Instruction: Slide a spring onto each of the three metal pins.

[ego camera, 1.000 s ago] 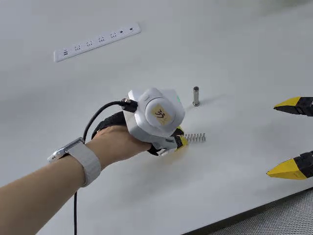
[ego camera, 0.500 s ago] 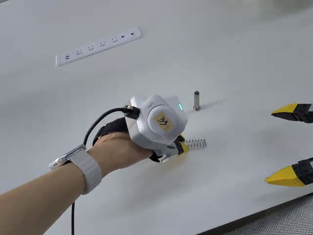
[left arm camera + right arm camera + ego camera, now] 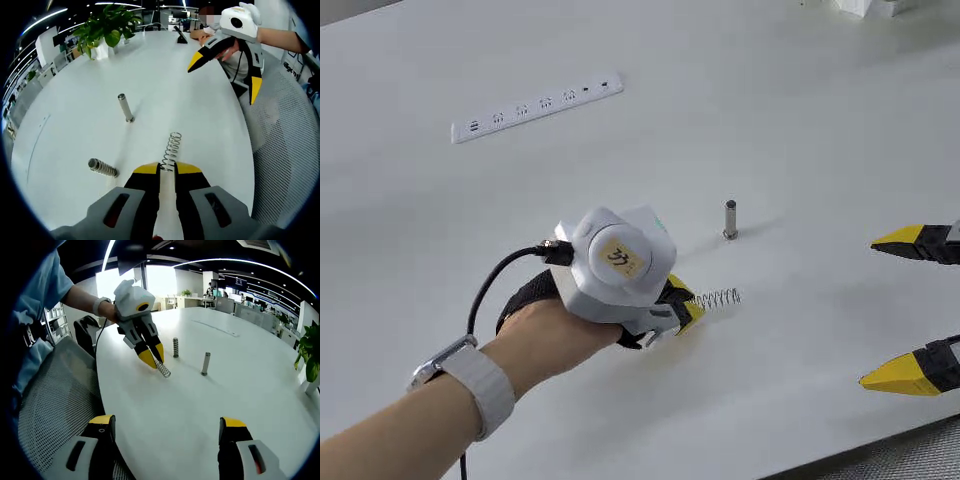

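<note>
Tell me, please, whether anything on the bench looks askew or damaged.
Nothing stands out. The bare pin and the sprung pin both stand upright, and the left gripper holds the spring by one end, its coils even.

Head view: right gripper (image 3: 868,313) cut off by rt edge, just the yellow jaw tips in frame. Left gripper (image 3: 685,306) jaws mostly covered by its own white housing. Spring (image 3: 718,297) near end buried betw the tips. White objs (image 3: 865,6) clipped by top edge, can't ID. Power strip (image 3: 537,105) markings too small to read. Forearm (image 3: 390,440) runs off bottom-left corner.
</note>
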The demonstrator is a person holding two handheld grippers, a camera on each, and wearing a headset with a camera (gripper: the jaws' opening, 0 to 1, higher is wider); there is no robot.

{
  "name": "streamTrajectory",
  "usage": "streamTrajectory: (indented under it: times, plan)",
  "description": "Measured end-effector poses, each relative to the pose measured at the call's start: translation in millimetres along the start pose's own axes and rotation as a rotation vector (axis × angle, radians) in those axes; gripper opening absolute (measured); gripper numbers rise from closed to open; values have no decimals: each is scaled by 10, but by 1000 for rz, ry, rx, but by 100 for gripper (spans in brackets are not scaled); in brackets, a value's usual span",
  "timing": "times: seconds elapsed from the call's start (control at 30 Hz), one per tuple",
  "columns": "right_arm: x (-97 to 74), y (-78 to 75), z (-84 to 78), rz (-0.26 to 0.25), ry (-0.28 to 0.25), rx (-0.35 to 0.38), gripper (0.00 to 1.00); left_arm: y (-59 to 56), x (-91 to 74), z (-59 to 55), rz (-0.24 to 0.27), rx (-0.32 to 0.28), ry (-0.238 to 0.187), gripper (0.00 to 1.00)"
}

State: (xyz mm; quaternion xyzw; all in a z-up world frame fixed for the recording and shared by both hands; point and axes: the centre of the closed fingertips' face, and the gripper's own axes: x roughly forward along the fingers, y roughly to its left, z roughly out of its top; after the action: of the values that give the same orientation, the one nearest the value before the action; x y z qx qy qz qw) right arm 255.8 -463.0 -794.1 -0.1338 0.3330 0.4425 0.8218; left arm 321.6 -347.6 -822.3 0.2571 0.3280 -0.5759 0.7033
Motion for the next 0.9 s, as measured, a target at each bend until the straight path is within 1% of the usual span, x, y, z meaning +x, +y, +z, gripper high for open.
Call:
streamTrajectory:
  times: [0.13, 0.2, 0.23, 0.3, 0.33, 0.4, 0.47, 0.5, 0.67, 0.8, 0.83, 0.9]
  plan:
    - [21, 18, 50, 3, -5, -9, 84, -6, -115, -17, 28, -27, -31, 7]
    - [33, 32, 75, 6, -6, -15, 84, -26, -178, -29, 36, -53, -47, 7]
    - [42, 43, 91, 9, -7, -18, 84, -25, -214, -41, 51, -57, -58, 7]
    - [56, 55, 107, 12, -5, -22, 84, -35, -253, -65, 58, -68, -64, 7]
    - [66, 65, 120, 15, -4, -26, 84, -40, -284, -70, 68, -86, -80, 7]
    - [83, 87, 150, 21, -8, -30, 84, -51, -326, -105, 76, -99, -86, 7]
    - [98, 108, 173, 26, -8, -37, 84, -66, -360, -114, 78, -117, -106, 7]
    - [111, 126, 190, 32, -9, -42, 84, -65, -381, -131, 87, -138, -115, 7]
    - [166, 184, 227, 54, -2, -59, 83, -100, -448, -191, 105, -177, -145, 7]
    - [212, 248, 255, 79, 9, -79, 82, -132, -499, -226, 120, -197, -160, 7]
    - [214, 218, 243, 88, 10, -85, 82, -147, -521, -230, 123, -205, -169, 7]
    - [246, 248, 260, 101, 16, -97, 82, -163, -554, -236, 135, -219, -181, 7]
